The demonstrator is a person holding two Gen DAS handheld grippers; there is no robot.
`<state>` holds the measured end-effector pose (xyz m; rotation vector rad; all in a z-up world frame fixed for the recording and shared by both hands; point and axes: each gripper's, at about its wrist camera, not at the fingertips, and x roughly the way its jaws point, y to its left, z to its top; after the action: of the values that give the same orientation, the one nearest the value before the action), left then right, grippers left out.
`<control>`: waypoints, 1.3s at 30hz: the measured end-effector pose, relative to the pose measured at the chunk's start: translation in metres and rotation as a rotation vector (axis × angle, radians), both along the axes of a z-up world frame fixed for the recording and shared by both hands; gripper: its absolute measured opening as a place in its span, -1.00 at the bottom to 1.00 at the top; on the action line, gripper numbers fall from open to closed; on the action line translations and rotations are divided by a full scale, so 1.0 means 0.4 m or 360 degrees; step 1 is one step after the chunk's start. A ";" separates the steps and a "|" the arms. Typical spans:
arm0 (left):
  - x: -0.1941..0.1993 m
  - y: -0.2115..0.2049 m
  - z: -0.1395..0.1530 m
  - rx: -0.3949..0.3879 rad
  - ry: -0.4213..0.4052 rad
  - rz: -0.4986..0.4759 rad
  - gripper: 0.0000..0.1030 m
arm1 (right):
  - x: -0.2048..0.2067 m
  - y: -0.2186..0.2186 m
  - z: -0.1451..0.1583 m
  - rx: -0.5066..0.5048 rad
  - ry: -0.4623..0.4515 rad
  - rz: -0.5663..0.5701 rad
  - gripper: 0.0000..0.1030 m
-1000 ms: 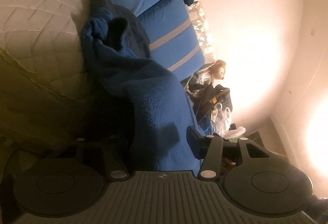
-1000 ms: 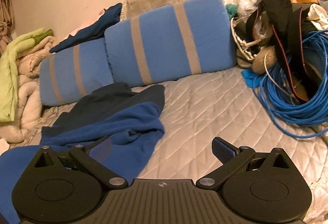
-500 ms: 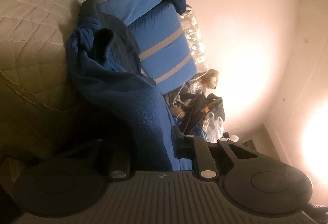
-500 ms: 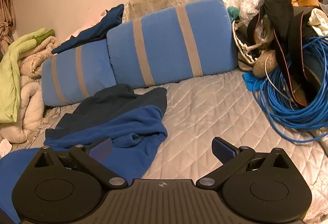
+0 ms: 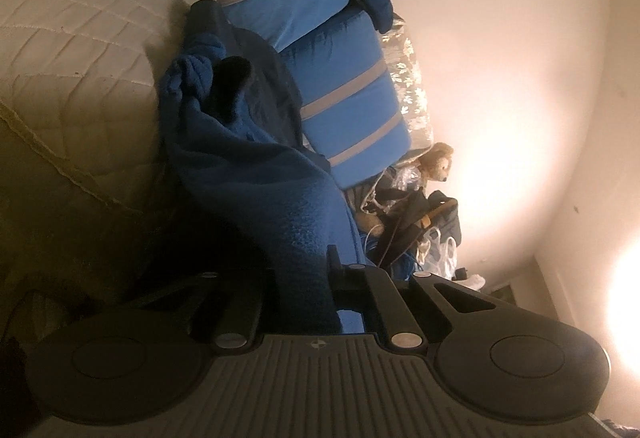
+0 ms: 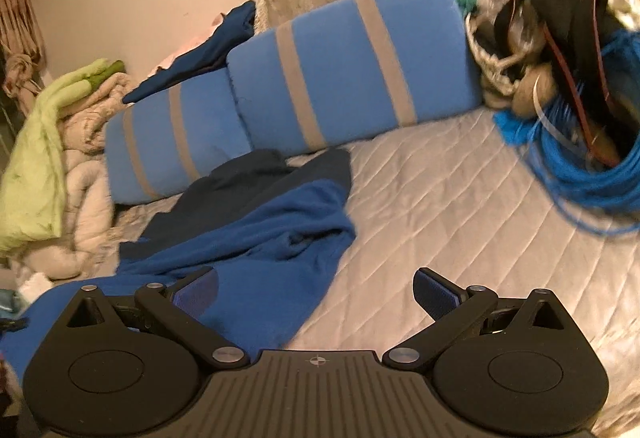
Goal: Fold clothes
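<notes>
Closing since earlier: left hand-held gripper (image 5: 304,278) pinches blue fleece (image 5: 280,197) | right hand-held gripper (image 6: 316,292) open

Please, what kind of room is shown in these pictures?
Most likely a bedroom: a bed with a quilted cover, two blue striped pillows against the wall, and a teddy bear beside them.
</notes>
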<state>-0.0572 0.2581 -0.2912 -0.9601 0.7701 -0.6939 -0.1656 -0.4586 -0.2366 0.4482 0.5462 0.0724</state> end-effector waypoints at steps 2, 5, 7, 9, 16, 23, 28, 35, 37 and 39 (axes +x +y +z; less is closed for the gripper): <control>0.000 -0.002 0.006 0.0020 0.0000 0.0000 -0.87 | -0.005 0.003 -0.018 0.0054 0.0008 0.0039 0.99; 0.001 -0.009 0.016 0.0084 0.0006 -0.0007 -0.89 | -0.007 0.016 -0.035 0.0086 0.0029 0.0064 0.99; 0.002 -0.011 0.020 0.0116 0.0015 -0.0010 -0.89 | -0.008 0.022 -0.037 0.0085 0.0032 0.0077 0.99; 0.004 -0.012 0.025 0.0137 0.0022 -0.0011 -0.89 | -0.009 0.028 -0.036 0.0093 0.0030 0.0083 0.99; -0.008 -0.029 0.055 0.0268 -0.0020 -0.0007 -0.89 | -0.023 0.029 -0.027 0.0139 -0.0002 0.0100 0.99; -0.015 -0.034 0.059 0.0312 -0.0038 0.0010 -0.89 | -0.057 0.020 -0.069 0.0336 -0.0038 0.0228 0.99; -0.015 -0.030 0.049 0.0287 -0.0040 0.0022 -0.89 | -0.064 0.032 -0.122 0.0497 -0.0063 0.0514 0.99; -0.015 -0.018 0.018 0.0182 -0.0043 0.0039 -0.89 | -0.044 0.054 -0.206 0.0740 -0.0081 0.0674 0.63; -0.021 -0.016 0.012 0.0148 -0.0048 0.0054 -0.89 | -0.042 0.054 -0.232 0.0832 -0.0101 0.0693 0.52; -0.028 -0.013 0.007 0.0117 -0.0051 0.0069 -0.89 | -0.046 0.047 -0.252 0.0923 -0.0119 0.0692 0.39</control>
<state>-0.0684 0.2528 -0.2884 -0.8945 0.7400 -0.6377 -0.1838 -0.4400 -0.3375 0.8802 0.5379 0.6748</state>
